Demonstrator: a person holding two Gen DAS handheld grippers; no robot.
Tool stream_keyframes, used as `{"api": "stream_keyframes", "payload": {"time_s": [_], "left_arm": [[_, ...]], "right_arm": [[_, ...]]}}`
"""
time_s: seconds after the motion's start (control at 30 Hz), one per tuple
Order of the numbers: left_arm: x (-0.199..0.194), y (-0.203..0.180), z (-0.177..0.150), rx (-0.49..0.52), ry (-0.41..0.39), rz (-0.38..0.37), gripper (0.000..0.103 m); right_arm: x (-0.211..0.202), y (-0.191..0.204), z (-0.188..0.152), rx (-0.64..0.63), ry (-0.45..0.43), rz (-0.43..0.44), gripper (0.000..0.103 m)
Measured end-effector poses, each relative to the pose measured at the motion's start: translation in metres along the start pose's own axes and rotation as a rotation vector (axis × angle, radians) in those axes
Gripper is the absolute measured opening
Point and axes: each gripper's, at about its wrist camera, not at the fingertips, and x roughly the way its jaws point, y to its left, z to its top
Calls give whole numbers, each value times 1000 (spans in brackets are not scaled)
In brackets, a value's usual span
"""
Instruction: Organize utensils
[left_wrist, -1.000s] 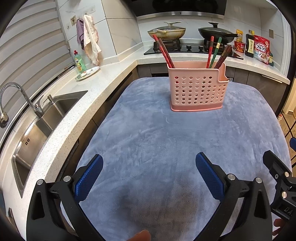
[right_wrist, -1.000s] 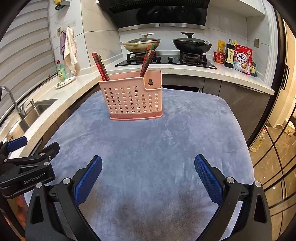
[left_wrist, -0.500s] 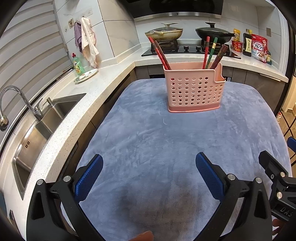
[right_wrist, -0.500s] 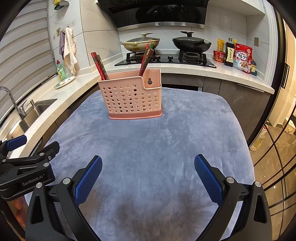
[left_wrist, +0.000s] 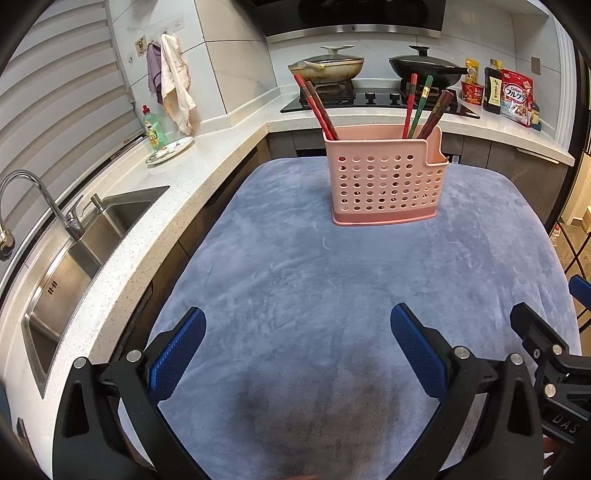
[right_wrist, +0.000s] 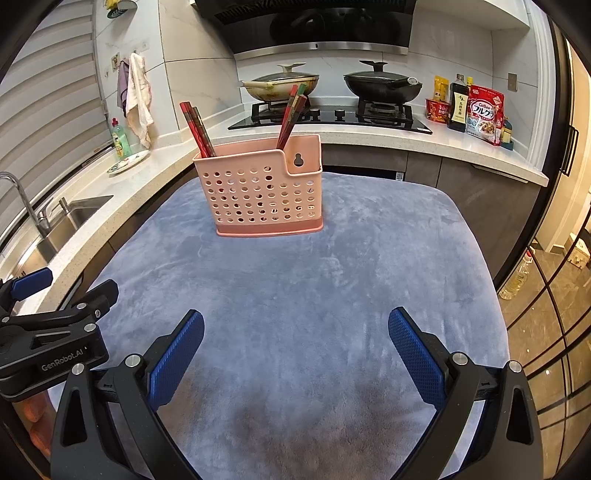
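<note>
Chopsticks (left_wrist: 320, 107): a red-brown pair is seen leaning in the left end of the pink perforated holder (left_wrist: 384, 184), with further red, green and dark sticks (left_wrist: 421, 107) at its right end. The holder is stood upright at the far middle of the blue-grey cloth-covered tabletop (left_wrist: 295, 280). Left hand-held gripper (left_wrist: 297, 354): held low at the near edge, jaws spread wide, nothing between the blue pads. A sink (left_wrist: 74, 251) is noted at the left, a stove with two pans far behind.

Right wrist view: holder (right_wrist: 260, 192) far and left of centre, chopsticks (right_wrist: 197, 129) at both ends. Right hand-held gripper (right_wrist: 295, 354): jaws wide apart, empty, over bare cloth (right_wrist: 332, 280).
</note>
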Motion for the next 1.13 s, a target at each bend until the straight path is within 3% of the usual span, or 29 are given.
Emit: {"api": "stream_keyframes", "payload": {"time_s": [1.13], "left_arm": [[4,-3,6,0,-16,-10,96]], "right_arm": [[7,3,1,0,7,-7,96]]}}
